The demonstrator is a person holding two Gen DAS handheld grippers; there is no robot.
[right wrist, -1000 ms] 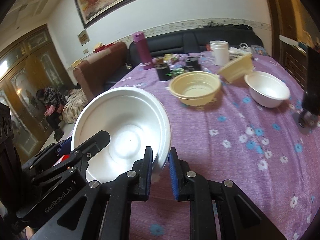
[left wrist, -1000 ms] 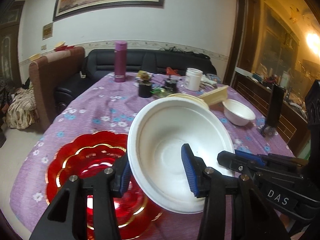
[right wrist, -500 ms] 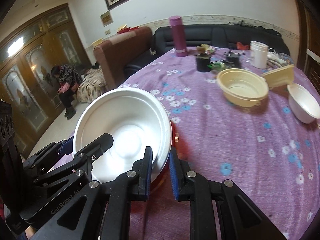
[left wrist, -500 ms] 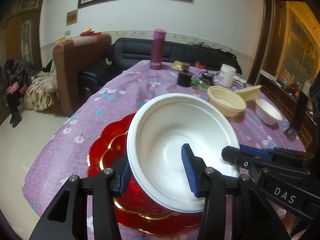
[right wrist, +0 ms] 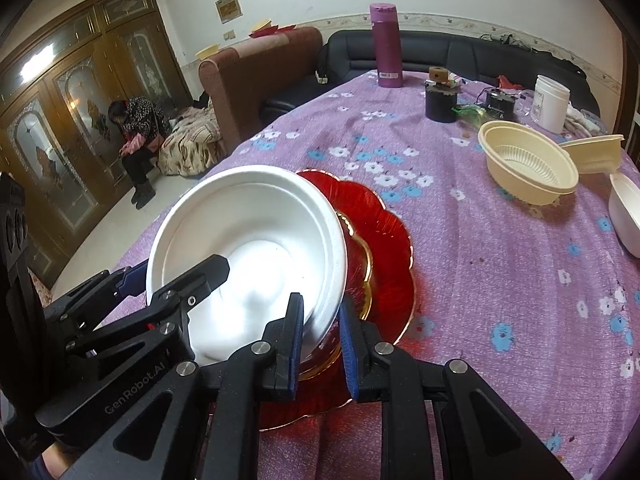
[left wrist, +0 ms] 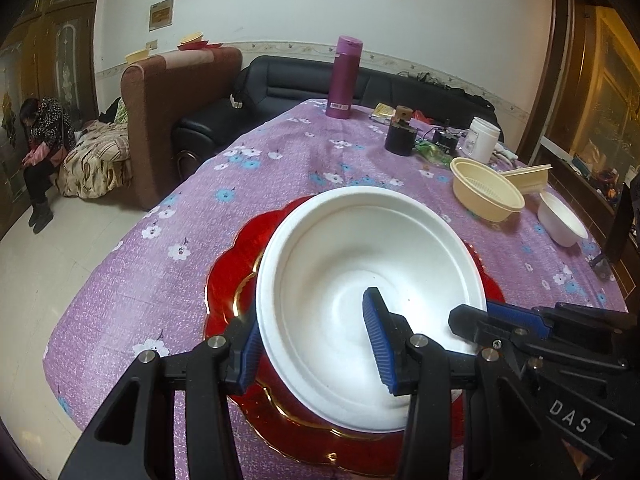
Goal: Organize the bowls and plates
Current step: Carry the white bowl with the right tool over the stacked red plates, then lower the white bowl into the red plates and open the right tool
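Tabletop (left wrist: 280,168) w/ purple floral cloth is carrying everything. Red plate (left wrist: 236,264) is lying on its near part; big white bowl (left wrist: 360,264) is sitting tilted over it, contact w/ plate unclear. Left hand-held gripper (left wrist: 316,344) is pinching bowl's near rim, one pad inside, one outside. Right hand-held gripper (right wrist: 320,336) is clamping the rim on bowl's other side. Cream bowl (left wrist: 486,190) and small white bowl (left wrist: 560,220) are sitting well apart, far right.
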